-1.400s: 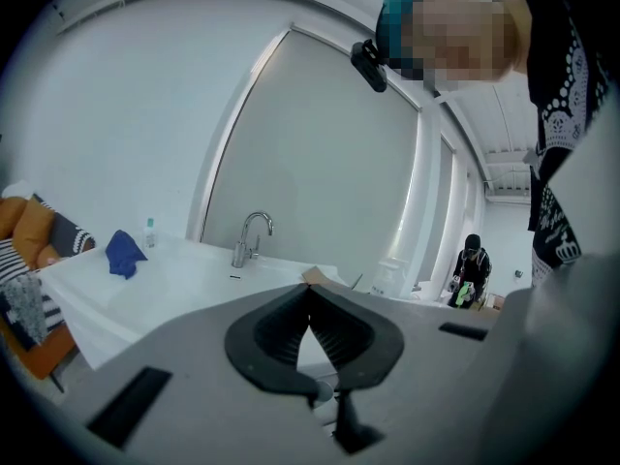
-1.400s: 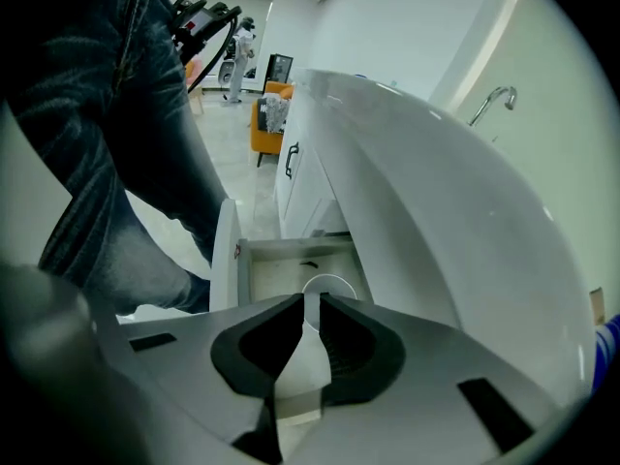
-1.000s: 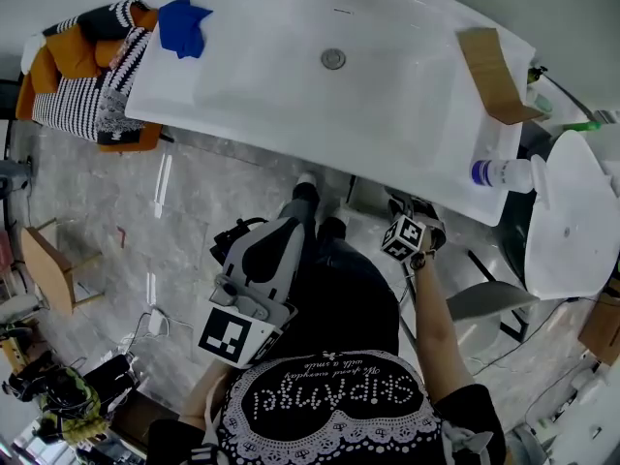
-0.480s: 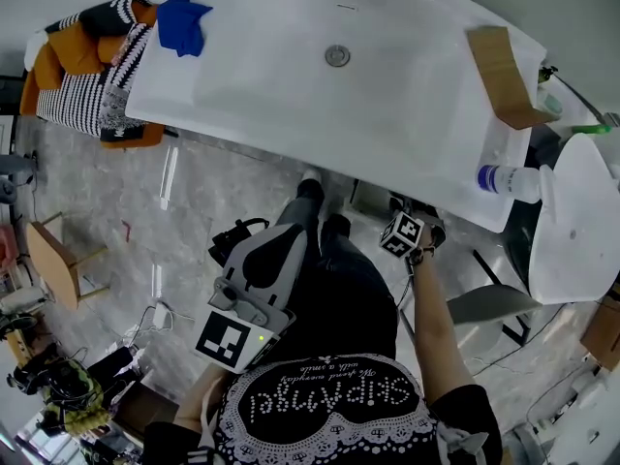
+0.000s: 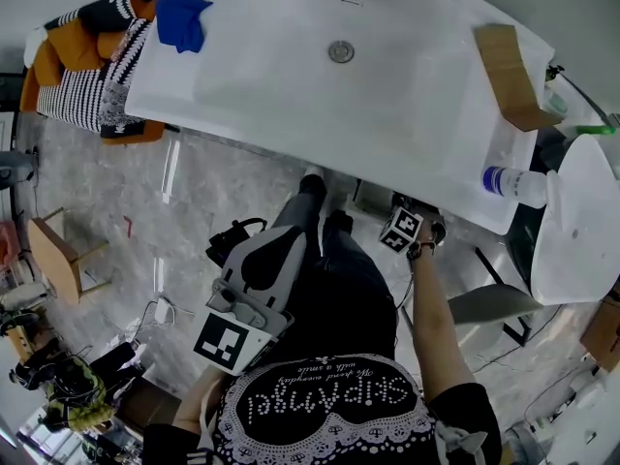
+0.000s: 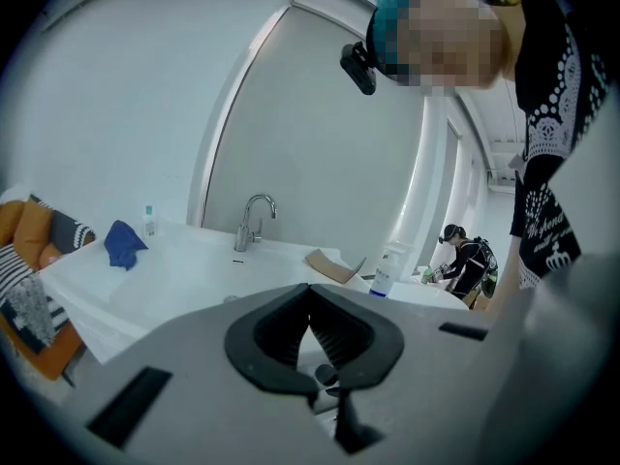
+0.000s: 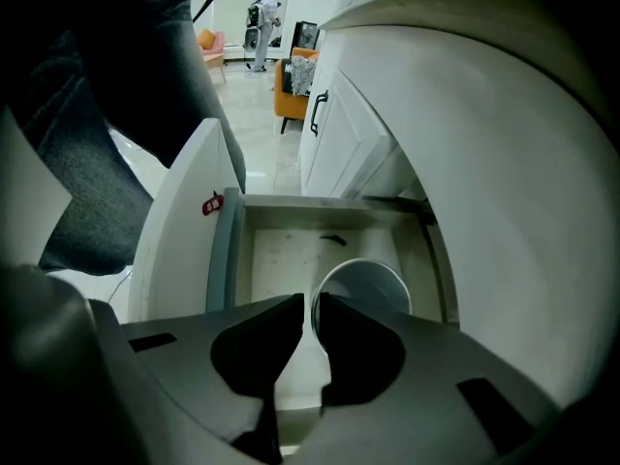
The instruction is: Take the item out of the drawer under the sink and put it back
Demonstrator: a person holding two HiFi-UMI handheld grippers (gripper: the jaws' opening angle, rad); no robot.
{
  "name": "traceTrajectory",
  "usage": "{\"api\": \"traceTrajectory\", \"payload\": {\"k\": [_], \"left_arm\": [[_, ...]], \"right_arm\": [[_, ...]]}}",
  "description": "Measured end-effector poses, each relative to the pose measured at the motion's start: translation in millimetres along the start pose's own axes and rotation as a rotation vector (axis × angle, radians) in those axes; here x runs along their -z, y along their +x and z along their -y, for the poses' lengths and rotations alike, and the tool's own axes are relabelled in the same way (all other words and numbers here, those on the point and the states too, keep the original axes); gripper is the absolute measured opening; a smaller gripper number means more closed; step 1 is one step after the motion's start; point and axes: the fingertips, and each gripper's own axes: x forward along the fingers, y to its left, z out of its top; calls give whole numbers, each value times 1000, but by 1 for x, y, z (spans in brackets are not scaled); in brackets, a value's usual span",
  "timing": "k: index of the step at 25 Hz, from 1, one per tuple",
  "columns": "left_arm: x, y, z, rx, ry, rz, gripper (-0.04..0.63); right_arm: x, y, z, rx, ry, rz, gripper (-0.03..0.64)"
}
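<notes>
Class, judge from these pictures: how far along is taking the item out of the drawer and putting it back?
Done: the drawer stands open. In hand: the right gripper pinches the rim of the white cup over it. Left: releasing the cup inside; whether it has been out yet does not show.

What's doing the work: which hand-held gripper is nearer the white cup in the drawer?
Right. The right hand-held gripper grips the white cup by its rim inside the drawer; the left hand-held gripper is outside it, facing the sink.
</notes>
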Motion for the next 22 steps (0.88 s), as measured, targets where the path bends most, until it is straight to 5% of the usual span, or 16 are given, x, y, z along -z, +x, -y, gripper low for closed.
{"api": "traceTrajectory", "payload": {"k": [22], "left_arm": [[0,-23,-13,10,-29,42,5]], "right_arm": [[-26,-29,-14,44,-4,34,26]]}}
